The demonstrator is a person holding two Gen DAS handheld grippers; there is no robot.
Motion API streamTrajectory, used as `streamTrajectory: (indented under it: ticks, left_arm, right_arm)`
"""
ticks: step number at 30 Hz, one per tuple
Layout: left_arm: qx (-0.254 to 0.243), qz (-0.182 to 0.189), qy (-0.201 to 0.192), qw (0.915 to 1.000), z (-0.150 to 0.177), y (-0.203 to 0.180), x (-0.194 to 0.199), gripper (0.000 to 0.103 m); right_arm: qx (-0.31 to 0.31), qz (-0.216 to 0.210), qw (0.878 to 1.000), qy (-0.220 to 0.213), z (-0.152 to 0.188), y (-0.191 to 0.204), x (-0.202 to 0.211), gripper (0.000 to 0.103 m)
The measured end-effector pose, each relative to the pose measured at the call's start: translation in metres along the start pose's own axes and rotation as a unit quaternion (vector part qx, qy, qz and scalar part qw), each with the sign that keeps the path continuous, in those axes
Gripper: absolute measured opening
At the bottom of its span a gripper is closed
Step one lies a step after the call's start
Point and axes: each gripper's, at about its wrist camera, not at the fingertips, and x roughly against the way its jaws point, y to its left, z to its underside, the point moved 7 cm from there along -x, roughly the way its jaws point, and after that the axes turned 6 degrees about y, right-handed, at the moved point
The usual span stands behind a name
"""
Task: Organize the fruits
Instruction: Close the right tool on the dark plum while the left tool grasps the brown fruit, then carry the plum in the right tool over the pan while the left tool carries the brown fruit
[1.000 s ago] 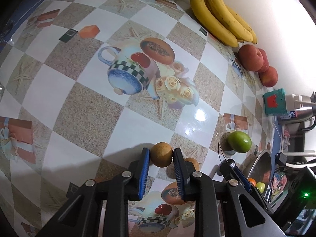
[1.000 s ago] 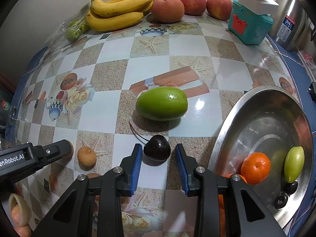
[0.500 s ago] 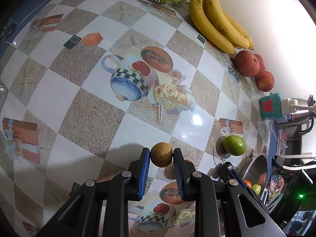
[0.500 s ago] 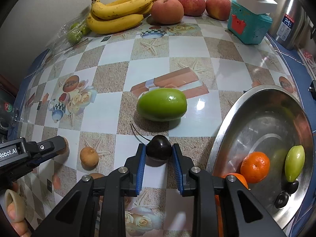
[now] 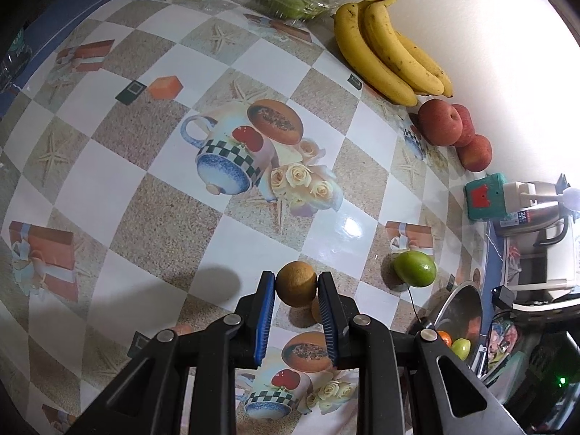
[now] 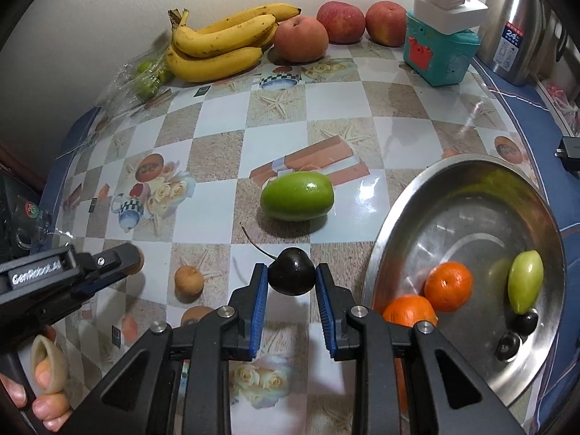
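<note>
**Right wrist view: both grippers clamped on small fruit**

The right gripper (image 6: 291, 281) is squeezing a dark cherry (image 6: 291, 272) between its blue pads, the stem trailing off to the left. Just beside it, at the table's right edge, a steel bowl (image 6: 398, 210) is holding two oranges (image 6: 448, 285), a pale green fruit (image 6: 525, 281) and two dark cherries (image 6: 525, 320). A large green fruit (image 6: 297, 195) is lying on the checked tablecloth (image 6: 217, 199) just beyond the held cherry. Along the far edge, against the wall, bananas (image 6: 221, 45) and three red apples (image 6: 301, 38) are sitting in a row, with a teal box (image 6: 440, 56) and a steel kettle (image 6: 514, 32) toward the far right corner.

In the left wrist view, the left gripper (image 5: 295, 284) is pinching a round brown fruit (image 5: 296, 284) between its pads. A second brown fruit (image 6: 189, 280) is resting on the cloth near the table's front left part. A person's fingers (image 6: 47, 380) are wrapping that gripper's handle at the lower left.
</note>
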Motion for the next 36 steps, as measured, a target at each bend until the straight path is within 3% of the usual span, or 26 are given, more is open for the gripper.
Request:
streamTrajectory:
  ticks: [36]
  left_arm:
    - [-0.052, -0.012, -0.021, 0.9984, 0.017, -0.044, 0.012, 0.026]
  right_arm:
    - [-0.063, -0.052, 0.996, -0.047, 0.032, -0.038, 0.069, 0.028]
